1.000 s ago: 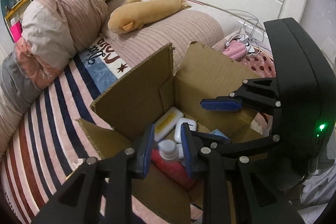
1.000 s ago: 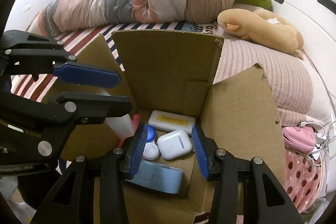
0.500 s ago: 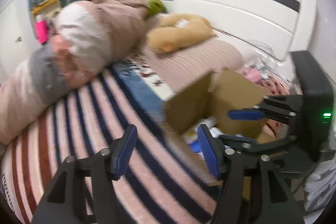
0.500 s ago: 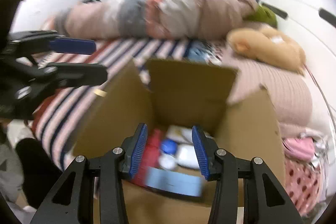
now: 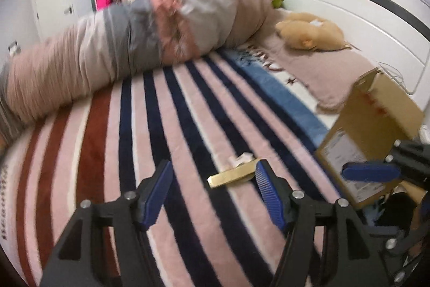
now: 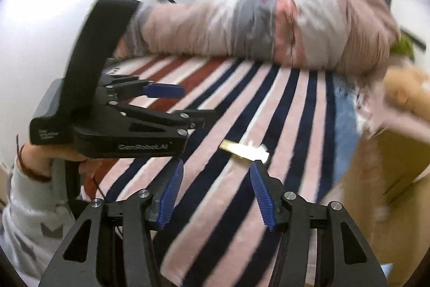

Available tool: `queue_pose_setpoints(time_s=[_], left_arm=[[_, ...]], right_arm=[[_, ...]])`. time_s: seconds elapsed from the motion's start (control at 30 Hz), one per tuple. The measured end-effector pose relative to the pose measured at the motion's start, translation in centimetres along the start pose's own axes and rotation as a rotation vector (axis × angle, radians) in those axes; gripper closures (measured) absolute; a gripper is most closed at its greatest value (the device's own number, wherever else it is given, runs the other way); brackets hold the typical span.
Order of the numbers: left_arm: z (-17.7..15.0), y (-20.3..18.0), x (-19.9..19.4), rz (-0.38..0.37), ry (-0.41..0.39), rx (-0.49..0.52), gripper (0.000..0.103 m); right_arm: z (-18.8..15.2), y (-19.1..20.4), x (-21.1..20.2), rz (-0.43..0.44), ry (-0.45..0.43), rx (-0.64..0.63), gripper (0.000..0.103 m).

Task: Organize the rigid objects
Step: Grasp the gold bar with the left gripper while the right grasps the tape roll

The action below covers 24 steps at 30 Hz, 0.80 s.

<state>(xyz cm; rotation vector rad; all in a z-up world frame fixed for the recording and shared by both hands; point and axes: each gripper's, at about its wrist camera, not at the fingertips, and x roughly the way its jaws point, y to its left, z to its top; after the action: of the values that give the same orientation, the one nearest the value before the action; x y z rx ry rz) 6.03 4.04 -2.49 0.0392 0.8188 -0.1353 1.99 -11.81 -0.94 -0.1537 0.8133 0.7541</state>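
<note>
— Two grippers over the striped bedspread, both empty. Left gripper with blue pads spread wide apart, nothing between them. Right gripper likewise parted, holding nothing.

— And the task's thing?

— Flat gold-coloured bar lying on the stripes, just beyond the left gripper's right-hand pad, partly hidden behind it. Small white scrap touching its far end. Same gold-coloured bar seen from the right wrist view, ahead of the right gripper and slightly right of centre, its near end close to the right-hand pad. Cannot tell what the bar is; too blurred.

— Cardboard box?

— Cardboard box at the right edge of the left view, a white label on its near face, flap raised. Contents mostly hidden behind the right gripper's blue fingertip, which crosses in front of the box. Brown blur of the cardboard box filling the right of the other view.

— Anything else around?

— Rolled duvet in pink, grey and beige across the far side of the bed. Tan plush toy far right on a pinkish pillow, white headboard behind. Holding hand under the left gripper body, red band at the wrist, pale sleeve below. Bare stripes between both grippers and the bar, apart from that pad overlap.
</note>
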Motion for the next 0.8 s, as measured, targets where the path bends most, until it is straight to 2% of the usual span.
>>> queue_pose_setpoints(time_s=[0.13,0.2,0.27,0.37,0.4,0.5,0.63,0.8], left_arm=[[-1.6,3.0,3.0,-0.032,0.028,-0.080,0.042],[-2.1,4.2,4.2,-0.019,0.056,-0.110,0.042],[-2.3,4.8,4.8,-0.005,0.049,-0.128,0.042],[-2.6,5.8,5.8,-0.025,0.056,-0.176,0.042],[-2.7,6.0,6.1,-0.013,0.063,-0.182,0.042],[-2.9,6.1,6.5,0.016,0.075,-0.180,0.042],[-3.6,6.8,6.6,0.004,0.093,-0.213,0.042],[-4.0,6.9,6.5,-0.023,0.105,-0.232,0.042]], right_arm=[[-0.4,-1.6,5.8,-0.050,0.033,0.028,0.055],[-0.5,-2.6,8.2,-0.096,0.035,0.023,0.055],[-0.2,-3.6,10.3,-0.128,0.018,-0.005,0.055],[0.0,-4.4,12.0,-0.145,-0.035,-0.052,0.055],[-0.1,-4.5,12.5,-0.140,-0.042,-0.070,0.054],[-0.4,-5.2,14.2,-0.038,0.016,-0.055,0.052],[-1.3,-4.7,13.5,0.070,0.067,-0.077,0.066],[-1.0,-4.0,14.2,0.038,0.067,-0.086,0.067]])
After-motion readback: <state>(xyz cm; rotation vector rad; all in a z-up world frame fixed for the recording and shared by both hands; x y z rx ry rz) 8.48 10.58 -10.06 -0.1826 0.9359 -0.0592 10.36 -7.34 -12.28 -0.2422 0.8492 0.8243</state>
